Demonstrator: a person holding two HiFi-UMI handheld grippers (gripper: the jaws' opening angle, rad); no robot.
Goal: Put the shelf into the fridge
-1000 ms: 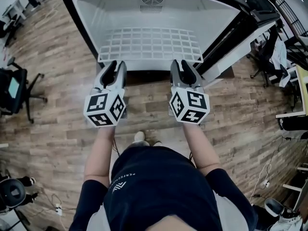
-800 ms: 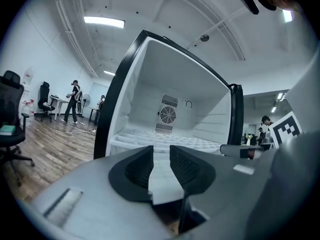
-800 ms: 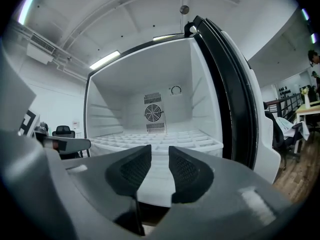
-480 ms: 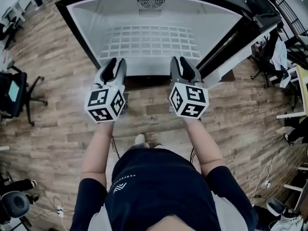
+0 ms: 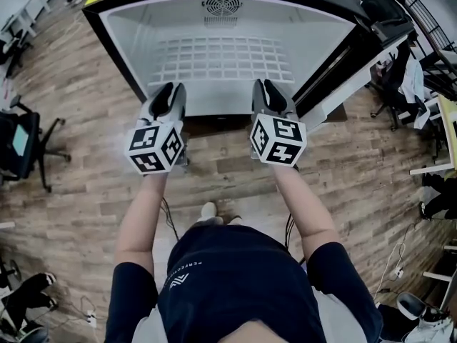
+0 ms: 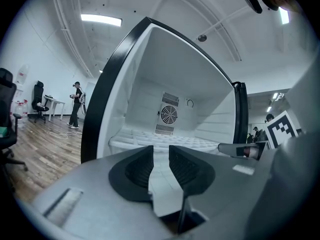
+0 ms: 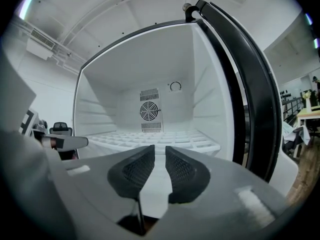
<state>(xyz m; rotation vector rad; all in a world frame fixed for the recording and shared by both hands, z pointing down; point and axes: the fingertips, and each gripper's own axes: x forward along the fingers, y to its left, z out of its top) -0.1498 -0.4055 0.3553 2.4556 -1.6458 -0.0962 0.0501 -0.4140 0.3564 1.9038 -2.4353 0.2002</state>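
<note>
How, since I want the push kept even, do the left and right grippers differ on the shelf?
The left gripper clamps the shelf near its front-left corner; the right gripper, near its front-right corner. The left gripper stands beside the black frame of the fridge; the right gripper, beside the open door. Both are closed on the front edge, pointing inward.

1. Fridge [image 5: 325, 38]: bright white inside, with a glossy black frame round the opening.
2. Shelf [image 5: 221, 59]: white too, an open grid of squares.
3. Left claw [image 5: 168, 90] and right claw [image 5: 265, 87]: pale grey bodies, black textured pads [image 6: 139, 170], and cubes [image 5: 156, 148] in black-and-white square markers.
4. Floor [image 5: 78, 177]: brown wood planks, streaked grey and tan.
5. Shirt [image 5: 235, 284]: dark navy with small white print.
</note>
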